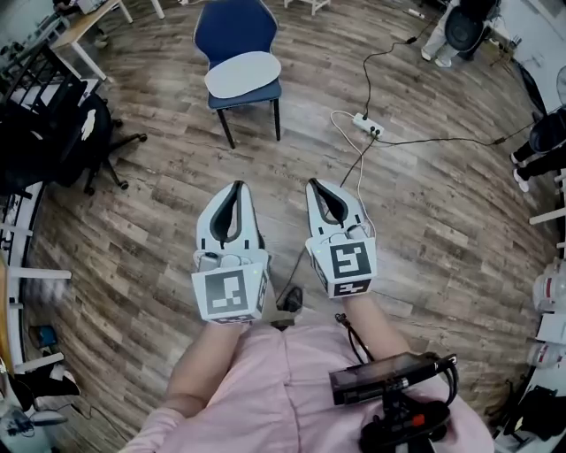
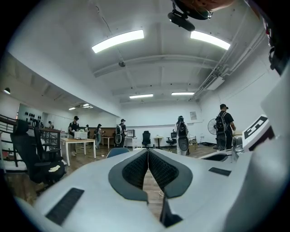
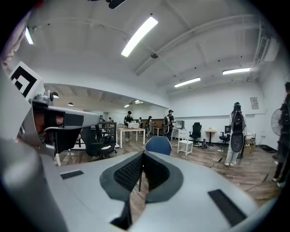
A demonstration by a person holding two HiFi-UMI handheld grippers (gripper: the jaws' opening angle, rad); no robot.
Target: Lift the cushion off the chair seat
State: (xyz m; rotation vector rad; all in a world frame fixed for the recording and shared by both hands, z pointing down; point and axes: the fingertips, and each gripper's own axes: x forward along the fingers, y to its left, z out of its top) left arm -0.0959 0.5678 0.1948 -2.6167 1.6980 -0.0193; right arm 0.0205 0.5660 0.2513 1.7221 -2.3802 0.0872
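A blue chair stands on the wooden floor well ahead of me, with a flat white oval cushion lying on its seat. Both grippers are held side by side close to my body, far short of the chair. My left gripper is shut with nothing between its jaws. My right gripper is shut and empty too. In the right gripper view the chair's blue back shows just above the closed jaws. The left gripper view shows only a sliver of that blue chair back behind its jaws.
A white power strip with cables lies on the floor right of the chair. A black office chair and a desk stand at the left. Several people stand at the far end of the room.
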